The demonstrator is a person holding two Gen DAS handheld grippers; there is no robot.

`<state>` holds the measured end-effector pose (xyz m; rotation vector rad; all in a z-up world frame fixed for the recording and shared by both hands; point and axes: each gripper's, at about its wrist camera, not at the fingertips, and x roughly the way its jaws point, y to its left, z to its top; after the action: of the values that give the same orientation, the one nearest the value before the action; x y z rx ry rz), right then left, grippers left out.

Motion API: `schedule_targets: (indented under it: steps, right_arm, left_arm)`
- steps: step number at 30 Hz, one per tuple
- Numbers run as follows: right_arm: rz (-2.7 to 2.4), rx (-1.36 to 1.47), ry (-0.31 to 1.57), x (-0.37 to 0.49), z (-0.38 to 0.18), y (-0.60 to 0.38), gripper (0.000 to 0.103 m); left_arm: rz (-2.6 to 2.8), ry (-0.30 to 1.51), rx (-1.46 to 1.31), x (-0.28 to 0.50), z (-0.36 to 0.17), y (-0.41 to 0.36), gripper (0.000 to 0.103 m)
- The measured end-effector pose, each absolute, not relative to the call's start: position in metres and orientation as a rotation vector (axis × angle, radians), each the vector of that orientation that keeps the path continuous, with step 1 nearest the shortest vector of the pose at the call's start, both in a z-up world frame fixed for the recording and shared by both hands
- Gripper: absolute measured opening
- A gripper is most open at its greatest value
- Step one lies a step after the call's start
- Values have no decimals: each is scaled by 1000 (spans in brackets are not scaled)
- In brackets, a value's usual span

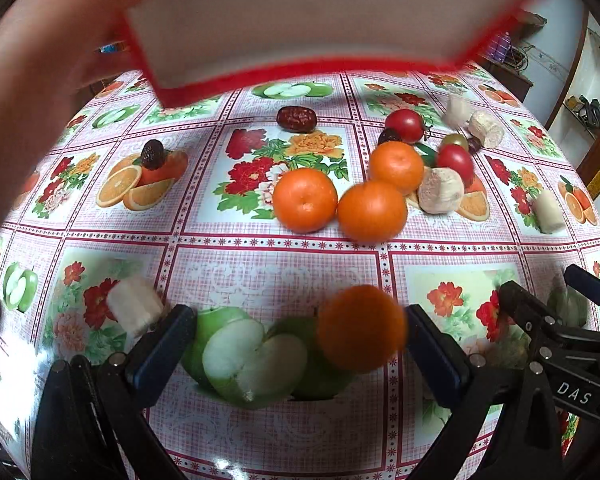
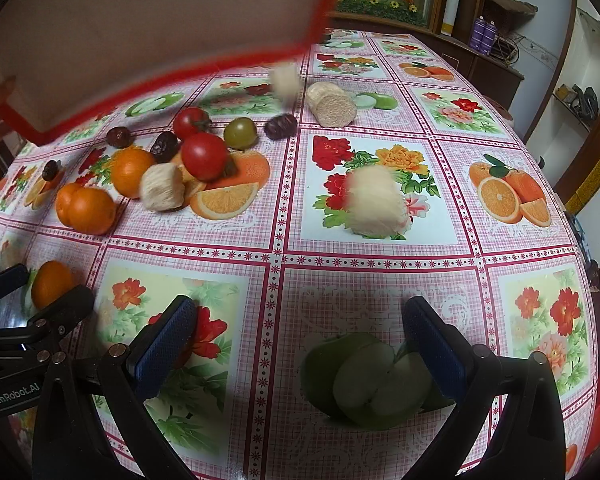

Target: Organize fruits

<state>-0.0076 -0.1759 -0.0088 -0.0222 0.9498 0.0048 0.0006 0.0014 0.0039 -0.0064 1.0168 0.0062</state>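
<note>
While both tools are seen spread wide with nothing gripped, the scene is listed from near to far:

Left tool (image 1: pixel 300 344): jaws are held wide apart low over the bench; a blurred orange (image 1: pixel 362 328) is seen between them, close to the right finger, and whether it touches the cloth cannot be told.
Right tool (image 2: pixel 300 344): jaws are likewise held wide apart, with only the printed cloth between them.
Bench (image 2: pixel 380 280): it is covered by a pink checked cloth printed with fruit and flowers.
Near white piece (image 1: pixel 134 306): it is seen just beside the left tool's left finger.
Blurred white piece (image 2: pixel 374 200): it is seen alone at mid-bench, well apart from the pile.
Orange cluster (image 1: pixel 340 196): three oranges are grouped near the middle of the bench, two of them touching.
Mixed pile: two red tomatoes (image 2: pixel 202 156), a green fruit (image 2: pixel 241 133), dark dates (image 2: pixel 164 146) and pale fibrous pieces (image 2: pixel 162 186) are crowded beside the oranges.
Red-rimmed tray (image 1: pixel 320 20): it is held tilted above the far bench by a bare hand (image 1: pixel 32 60).
</note>
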Motion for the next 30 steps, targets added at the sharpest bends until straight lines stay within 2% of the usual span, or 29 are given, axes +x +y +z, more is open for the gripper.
schedule_targets:
  steps: [30]
  right_arm:
    - [5,-22,952,-7,-8,-176,103]
  left_arm:
    - [6,1017,-6,3,0,0,103]
